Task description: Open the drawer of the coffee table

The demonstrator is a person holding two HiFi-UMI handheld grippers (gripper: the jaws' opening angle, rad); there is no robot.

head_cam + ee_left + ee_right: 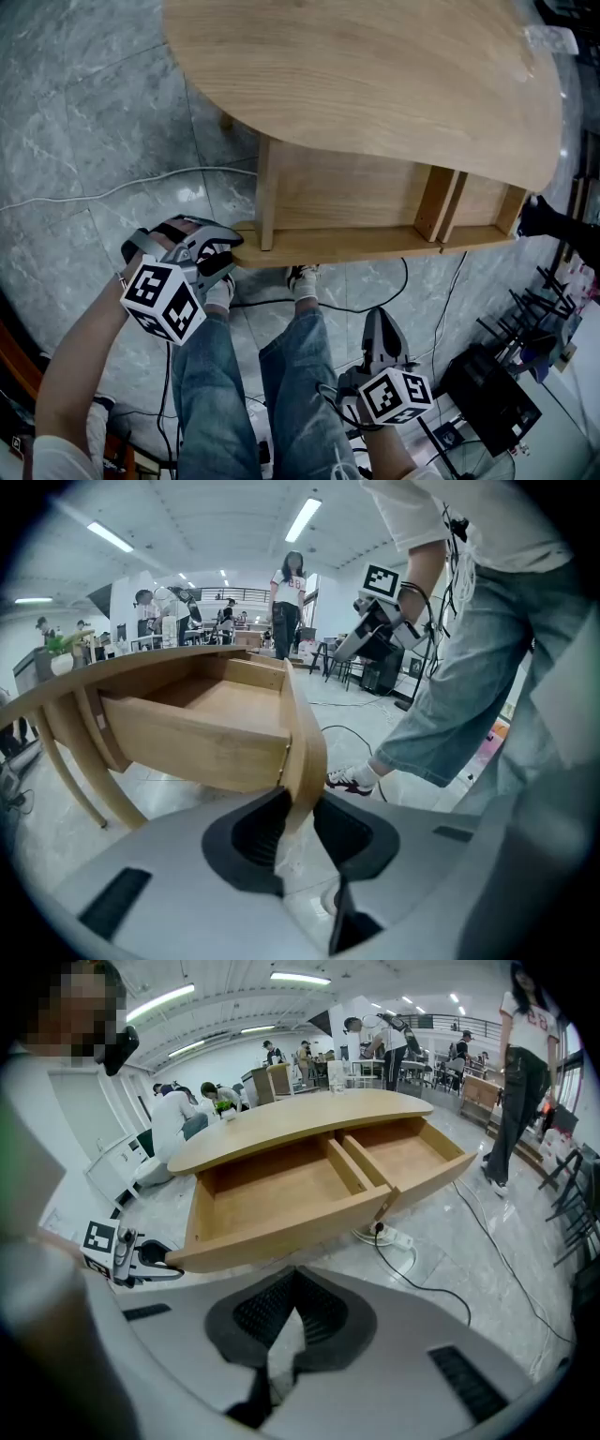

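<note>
My left hand-held gripper (pixel 298 810) clamps the front edge of the open pale wooden drawer (pixel 206 735); my right hand-held gripper (pixel 292 1288) is closed, empty.

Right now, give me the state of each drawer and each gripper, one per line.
left drawer: pulled open, nothing inside.
right drawer: pulled open, nothing inside.
left gripper: closed on the end of the left drawer's front panel.
right gripper: jaws together, holding nothing.
</note>
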